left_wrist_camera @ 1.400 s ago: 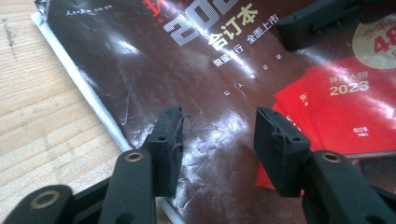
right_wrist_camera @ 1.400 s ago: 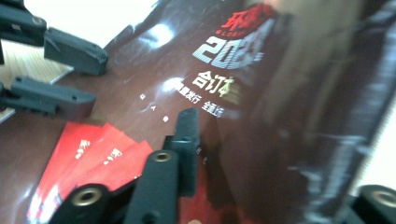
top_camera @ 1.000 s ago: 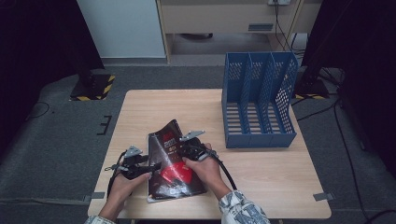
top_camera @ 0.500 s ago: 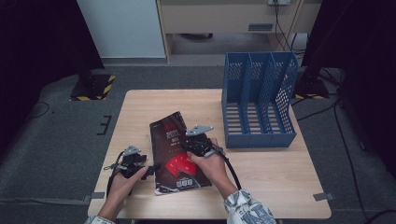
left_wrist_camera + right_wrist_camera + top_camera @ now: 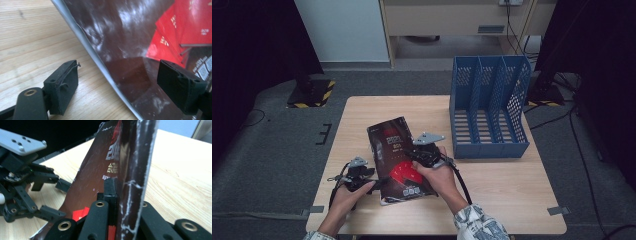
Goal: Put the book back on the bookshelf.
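A dark glossy magazine [image 5: 398,157] with red shapes on its cover lies on the wooden desk [image 5: 492,185], near the front edge and left of the middle. Its long side runs away from the person and leans a little to the left.

The right claw [image 5: 418,156] is at the right edge of the magazine, and the right hand [image 5: 439,177] holds it from behind. In the right gripper view the two black jaws are closed on the edge of the magazine [image 5: 130,165], which stands between them like a thin wall, so this edge is lifted from the desk.

The left claw [image 5: 377,181] is at the lower left corner of the magazine, held by the left hand [image 5: 344,192]. In the left gripper view its jaws stand wide apart: one jaw is over the bare wood, the other over the cover [image 5: 130,37], and the pale edge of the pages runs between them. They press on nothing.

A blue file organizer [image 5: 489,107] with three compartments stands upright on the right back part of the desk, well apart from the magazine. Grey carpet [image 5: 277,145] surrounds the desk.
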Available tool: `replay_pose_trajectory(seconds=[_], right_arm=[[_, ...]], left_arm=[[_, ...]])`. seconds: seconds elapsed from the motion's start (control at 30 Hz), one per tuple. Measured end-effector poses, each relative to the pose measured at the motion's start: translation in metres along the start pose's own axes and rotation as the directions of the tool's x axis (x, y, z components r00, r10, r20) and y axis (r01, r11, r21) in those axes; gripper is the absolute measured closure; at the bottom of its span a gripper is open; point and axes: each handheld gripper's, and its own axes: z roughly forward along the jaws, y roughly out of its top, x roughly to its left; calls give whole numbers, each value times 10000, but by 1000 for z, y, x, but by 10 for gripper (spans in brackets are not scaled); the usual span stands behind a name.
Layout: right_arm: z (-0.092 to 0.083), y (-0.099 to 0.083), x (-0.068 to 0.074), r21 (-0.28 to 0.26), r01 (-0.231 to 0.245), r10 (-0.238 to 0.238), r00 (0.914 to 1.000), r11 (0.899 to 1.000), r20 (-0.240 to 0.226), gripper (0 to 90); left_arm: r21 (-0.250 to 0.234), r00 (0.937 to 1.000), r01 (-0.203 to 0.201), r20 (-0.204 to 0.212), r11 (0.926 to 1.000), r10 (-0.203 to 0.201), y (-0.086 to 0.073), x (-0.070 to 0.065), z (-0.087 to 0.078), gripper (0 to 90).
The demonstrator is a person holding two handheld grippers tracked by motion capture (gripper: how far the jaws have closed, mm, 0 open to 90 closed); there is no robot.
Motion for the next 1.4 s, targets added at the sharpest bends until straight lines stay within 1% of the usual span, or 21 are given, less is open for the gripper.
replay_pose_trajectory(seconds=[0.13, 0.17, 0.4, 0.43, 0.5, 0.53, 0.57, 0.6, 0.7, 0.73, 0.77, 0.8, 0.9, 0.97, 1.03, 1.07, 1.1, 1.13, 1.2, 1.33, 1.4], right_arm=[[-3, 3, 0, -169, -27, 26, 10000, 9999, -57, 870], [-4, 5, 0, -303, -33, 30, 10000, 9995, -88, 870], [-9, 10, 2, -712, -3, -20, 9995, 9975, -327, 870], [-10, 12, 2, -899, -25, -23, 9986, 9959, -531, 870], [-10, 12, 2, -1037, -92, 22, 9978, 9946, -665, 871], [-10, 12, 2, -1037, -92, 22, 9978, 9946, -665, 871], [-10, 12, 2, -1049, -29, -48, 9973, 9945, -727, 870], [-10, 12, 2, -1049, -29, -48, 9973, 9945, -727, 870], [-9, 11, 1, -996, -13, -66, 9969, 9950, -780, 870], [-9, 11, 1, -979, 33, -108, 9970, 9952, -762, 870], [-10, 11, 1, -970, 75, -146, 9972, 9953, -729, 870], [-10, 11, 0, -959, 122, -189, 9974, 9953, -694, 870], [-12, 11, -1, -931, 202, -273, 9967, 9954, -764, 868], [-12, 11, -1, -916, 241, -313, 9964, 9955, -786, 866], [-13, 12, -1, -828, 449, -515, 9955, 9956, -794, 860], [-14, 12, -2, -786, 521, -582, 9952, 9955, -784, 858], [-17, 14, -3, -743, 658, -715, 9944, 9951, -778, 850], [-17, 14, -3, -743, 658, -715, 9944, 9951, -778, 850], [-21, 16, -5, -775, 808, -865, 9936, 9937, -729, 849], [-27, 16, -9, -896, 759, -822, 9943, 9931, -681, 847], [-28, 16, -10, -913, 736, -799, 9945, 9931, -672, 843]], left_arm=[[24, 9999, -63, 112, 10000, 63, 1, -2, 2, 177], [48, 9995, 4, 317, 10000, -5, 1, -3, 3, 181], [161, 9978, -110, 659, 9998, 99, 3, -3, 5, 252], [202, 9960, -65, 896, 9998, 47, 4, 0, 5, 298], [174, 9948, -91, 1016, 9998, 73, 5, 3, 5, 360], [174, 9948, -91, 1016, 9998, 73, 5, 3, 5, 374], [120, 9949, 55, 1010, 9999, -67, 5, 7, 5, 422], [120, 9949, 55, 1010, 9999, -67, 5, 7, 5, 466], [172, 9926, 227, 1192, 9996, -246, 6, 11, 4, 591], [194, 9912, 331, 1273, 9993, -353, 6, 12, 3, 591], [194, 9912, 305, 1284, 9993, -327, 7, 11, 2, 647], [252, 9915, 216, 1275, 9994, -246, 8, 11, 0, 722], [551, 9924, 19, 1229, 9985, -86, 13, 9, -3, 808], [558, 9929, -20, 1191, 9984, -47, 14, 8, -3, 817], [550, 9941, -106, 1081, 9984, 46, 15, 7, -5, 833], [474, 9950, -134, 996, 9988, 86, 16, 6, -6, 839], [306, 9962, -284, 828, 9991, 258, 18, 5, -10, 847], [306, 9962, -284, 828, 9991, 258, 18, 5, -10, 850], [43, 9971, -396, 649, 9992, 392, 20, 4, -14, 858], [-552, 9972, -708, 205, 9960, 720, 25, 1, -23, 867], [-581, 9969, -755, 157, 9954, 766, 25, 0, -24, 867]])
